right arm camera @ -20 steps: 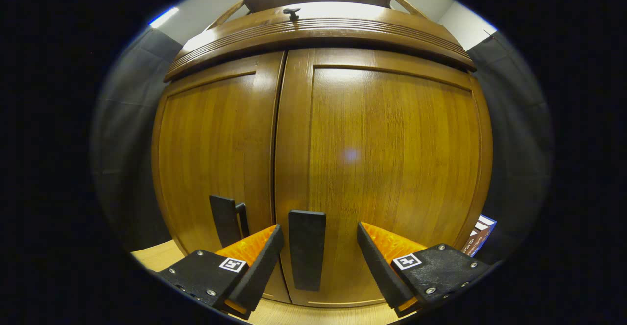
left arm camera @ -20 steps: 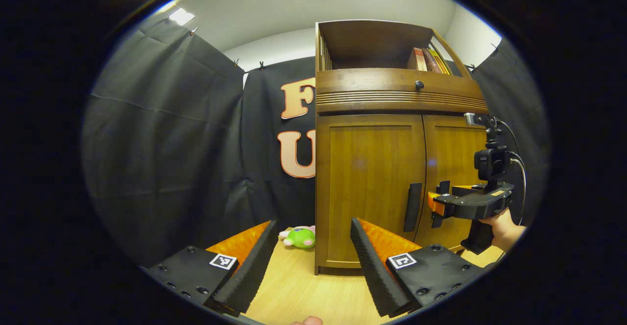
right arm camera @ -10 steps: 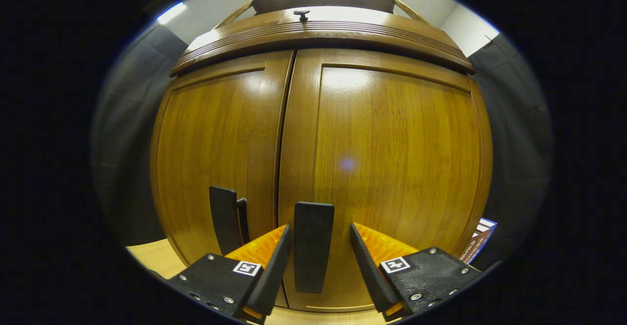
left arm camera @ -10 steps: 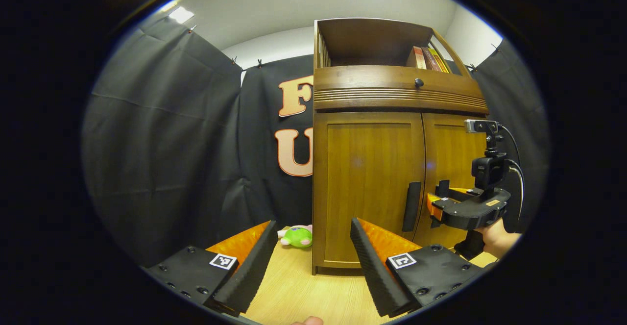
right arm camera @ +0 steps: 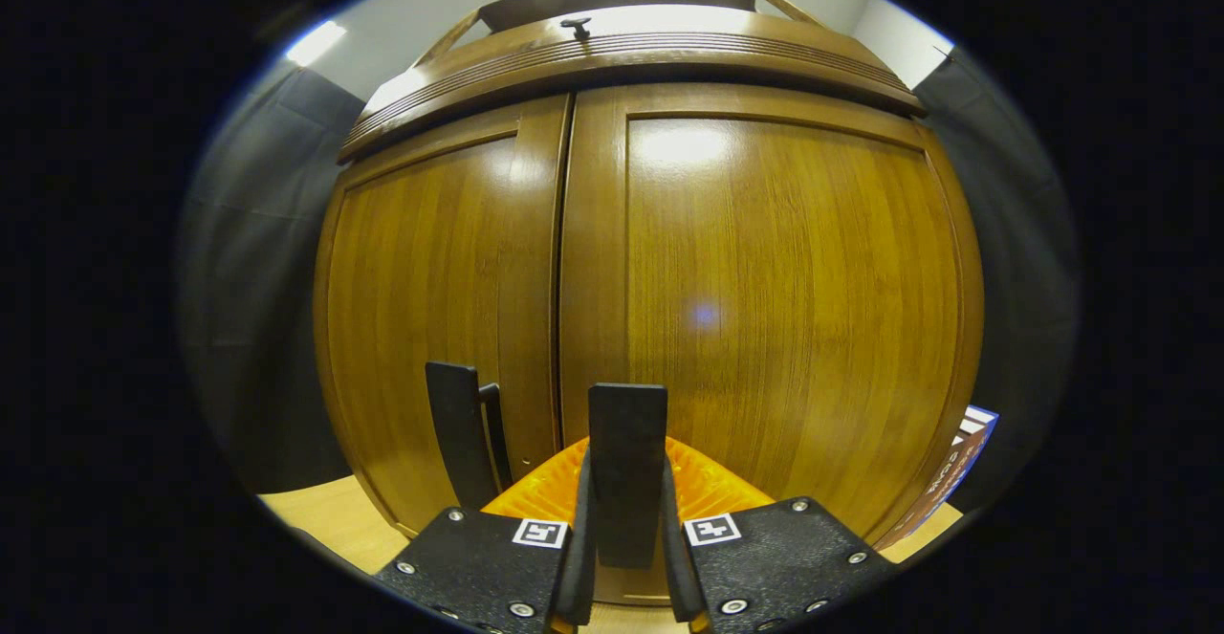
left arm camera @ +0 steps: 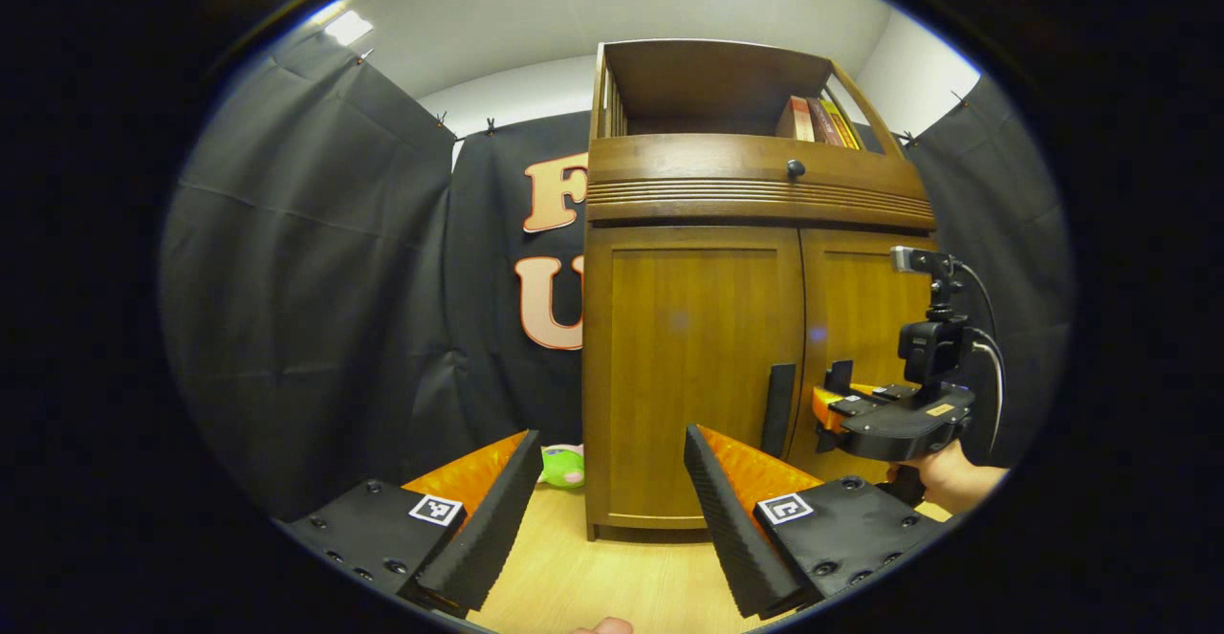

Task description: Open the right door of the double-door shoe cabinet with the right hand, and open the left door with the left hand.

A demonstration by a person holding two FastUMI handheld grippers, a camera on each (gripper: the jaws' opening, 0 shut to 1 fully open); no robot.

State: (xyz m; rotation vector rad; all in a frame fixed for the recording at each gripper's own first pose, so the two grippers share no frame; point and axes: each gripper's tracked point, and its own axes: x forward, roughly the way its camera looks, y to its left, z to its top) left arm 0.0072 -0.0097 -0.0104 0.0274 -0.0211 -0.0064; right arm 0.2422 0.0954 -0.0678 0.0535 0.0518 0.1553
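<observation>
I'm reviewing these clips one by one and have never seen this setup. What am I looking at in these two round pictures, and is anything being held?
A person holds a two-finger tool in each hand; each carries a forward-looking fisheye camera. The left gripper view stands back: its own left tool is open and holds nothing, facing a brown wooden two-door shoe cabinet on a pale wood floor, with a small green plush toy beside the cabinet. It also shows the right tool and the hand holding it at the doors. The right gripper view is close up: that tool is shut on the right door's black upright handle. Both doors look closed.
</observation>
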